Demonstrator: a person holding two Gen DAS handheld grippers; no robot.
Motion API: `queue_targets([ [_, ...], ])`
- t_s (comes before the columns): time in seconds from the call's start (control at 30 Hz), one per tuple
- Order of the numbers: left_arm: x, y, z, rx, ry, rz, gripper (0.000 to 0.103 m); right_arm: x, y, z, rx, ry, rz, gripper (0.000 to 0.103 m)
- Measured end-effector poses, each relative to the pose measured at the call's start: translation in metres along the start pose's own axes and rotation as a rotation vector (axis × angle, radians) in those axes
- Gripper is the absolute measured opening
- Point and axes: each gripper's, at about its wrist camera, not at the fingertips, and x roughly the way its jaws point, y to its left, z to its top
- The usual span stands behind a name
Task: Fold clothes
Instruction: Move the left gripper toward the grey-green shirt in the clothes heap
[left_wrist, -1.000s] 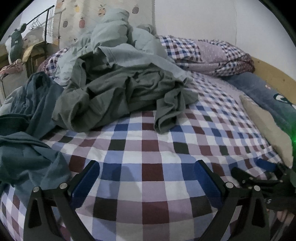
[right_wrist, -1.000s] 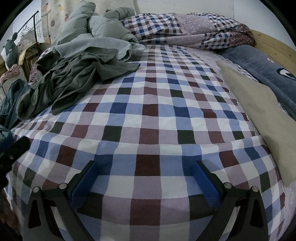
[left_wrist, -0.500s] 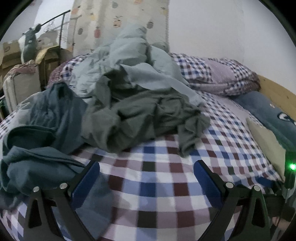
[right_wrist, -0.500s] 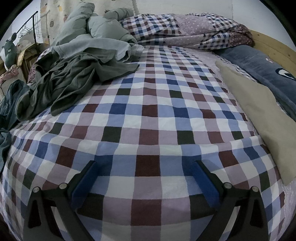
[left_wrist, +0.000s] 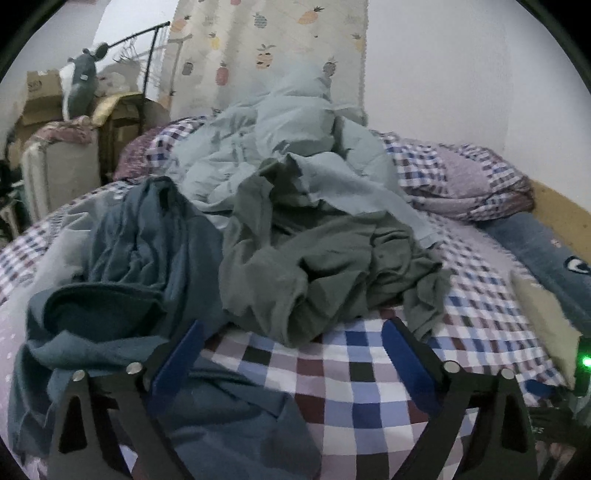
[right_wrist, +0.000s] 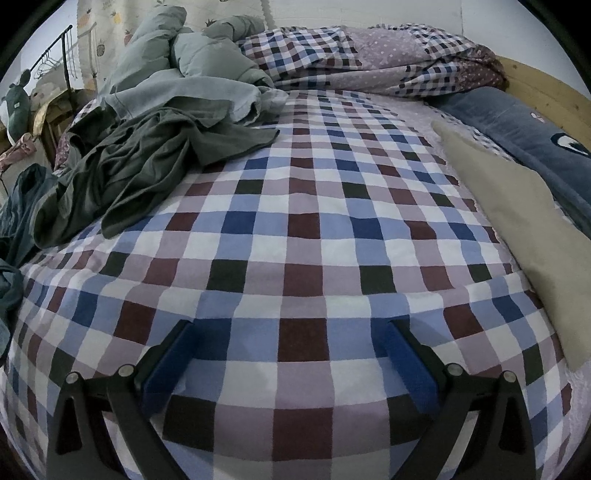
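While both tools hang spread wide and empty, you're at the picking stage: your left gripper (left_wrist: 291, 354) faces the crumpled olive-green garment (left_wrist: 325, 266), the teal garment (left_wrist: 122, 280) just beside it. Your right gripper (right_wrist: 291, 354) hovers over bare checked bedspread (right_wrist: 303, 192). Next, I'd say, pinch one edge and drag it clear.

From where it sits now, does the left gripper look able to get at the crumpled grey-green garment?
Probably yes. The left gripper is open, and the crumpled grey-green garment lies just ahead of its fingertips on the checked bedsheet. Only the dark teal garment crowds its left finger.
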Motion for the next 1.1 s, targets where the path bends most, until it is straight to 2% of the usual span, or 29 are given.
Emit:
queue_targets([
  [0.2, 0.003, -0.004, 0.006, 0.069, -0.041, -0.015, 0.091, 0.000, 0.000, 0.000, 0.005, -0.002, 0.007, 0.103],
  [0.43, 0.024, -0.006, 0.007, 0.098, 0.002, -0.005, 0.075, -0.001, 0.000, 0.003, 0.020, -0.012, 0.024, 0.103],
  [0.5, 0.029, -0.005, 0.007, 0.108, 0.011, -0.003, 0.070, -0.004, -0.001, 0.004, 0.032, -0.026, 0.053, 0.103],
  [0.7, 0.041, -0.002, 0.008, 0.112, 0.020, -0.018, 0.069, -0.009, 0.006, 0.006, 0.029, -0.050, 0.100, 0.103],
  [0.8, 0.049, -0.005, 0.009, 0.122, 0.041, -0.019, 0.057, -0.010, 0.007, 0.006, 0.027, -0.052, 0.107, 0.103],
  [1.1, 0.068, -0.005, 0.008, 0.117, 0.109, 0.009, 0.049, -0.011, 0.003, 0.007, 0.047, -0.059, 0.121, 0.103],
])
